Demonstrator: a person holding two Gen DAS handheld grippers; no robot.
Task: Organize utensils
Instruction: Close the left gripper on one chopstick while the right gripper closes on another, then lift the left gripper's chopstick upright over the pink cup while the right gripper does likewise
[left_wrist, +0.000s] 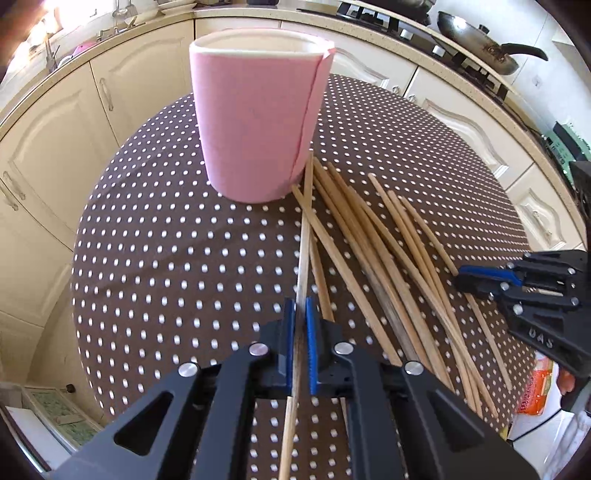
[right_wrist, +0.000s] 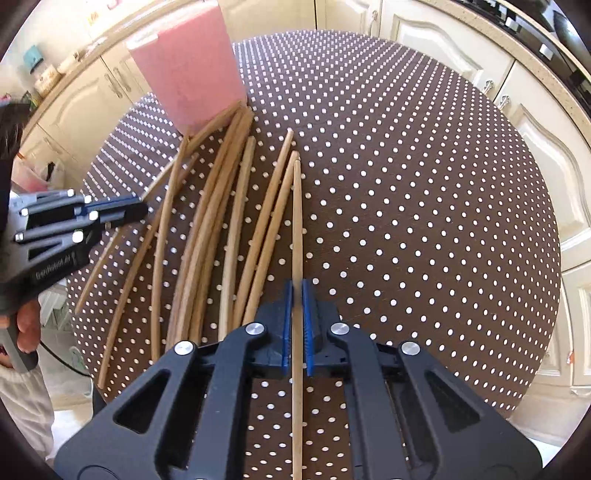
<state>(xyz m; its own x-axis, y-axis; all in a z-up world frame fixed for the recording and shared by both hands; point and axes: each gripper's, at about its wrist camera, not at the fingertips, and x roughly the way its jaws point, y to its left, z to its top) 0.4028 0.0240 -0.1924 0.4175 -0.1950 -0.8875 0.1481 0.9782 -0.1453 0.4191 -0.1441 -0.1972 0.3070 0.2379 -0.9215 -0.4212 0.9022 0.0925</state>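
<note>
Cream kitchen cupboards curve all around a round table (left_wrist: 155, 236) with a brown cloth and white dots.

From the left claw's camera, a tall pink cup (left_wrist: 255, 118) stands on the table. A messy pile of wooden chopsticks (left_wrist: 384, 258) lies just beside it, with some tips touching the bottom of the cup. The left claw (left_wrist: 301, 317) is squeezed tight on one chopstick (left_wrist: 305, 229). That stick runs from between the blue pads up toward the cup and lies across others in the pile. I think this could go wrong when the stick is lifted. It may drag the ones it crosses and roll them off the table. The stick is long and the claw pinches it far from the tip, so it could also swing or slip. If the far end bumps the cup's side and misses the top, the cup might tip over. Over on the right side of this view the right claw (left_wrist: 476, 278) sits low over the pile.

From the right claw's camera, the right claw (right_wrist: 297, 295) is shut tight too, on its own chopstick (right_wrist: 297, 221). This one lies at the right edge of the pile (right_wrist: 207, 229), close beside the next stick, so a lift may nudge that one. The cup (right_wrist: 192, 70) is far up on the left, and the left claw (right_wrist: 122, 210), held in a hand (right_wrist: 26, 325), is between. Both claws going to the cup together could bump each other.
</note>
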